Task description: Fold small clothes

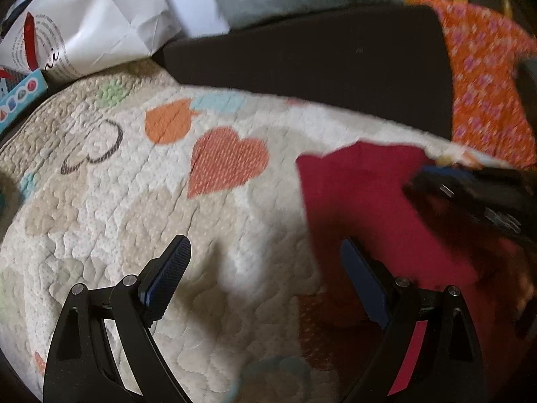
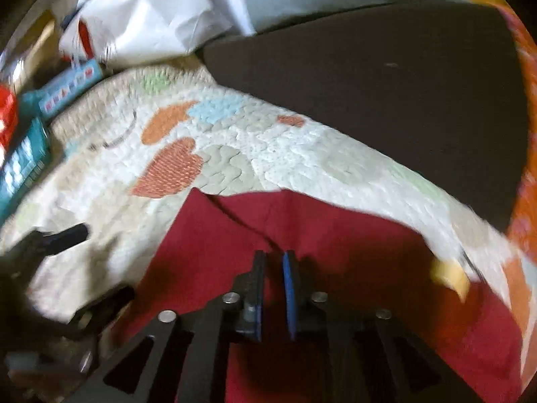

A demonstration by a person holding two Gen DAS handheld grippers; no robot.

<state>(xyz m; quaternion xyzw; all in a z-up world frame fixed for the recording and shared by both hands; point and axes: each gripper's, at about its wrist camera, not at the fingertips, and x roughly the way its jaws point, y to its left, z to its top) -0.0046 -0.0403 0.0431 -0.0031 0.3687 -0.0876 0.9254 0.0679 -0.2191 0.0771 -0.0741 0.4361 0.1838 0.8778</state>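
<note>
Quilted heart-print bedspread (image 1: 141, 208) serves as work area. Left gripper (image 1: 265, 268) jaws spread wide, empty, hovering at left edge of red garment (image 1: 362, 201). Right gripper (image 2: 273, 268) jaws nearly shut, narrow gap; grip on cloth cannot tell. Garment lies mostly flat with one crease; folding judged barely begun. Dark cushion (image 2: 386, 84), white paper bag (image 1: 97, 23) beyond.

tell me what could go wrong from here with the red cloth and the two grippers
1. The right gripper has its jaws nearly closed over the red garment, yet no fabric clearly shows between them; a lift might come up empty.
2. The left gripper is wide open, mostly over the quilt at the garment's edge, so closing there could pinch quilt instead.
3. Both views are motion-blurred, which suggests fast movement and possible bunching.
</note>
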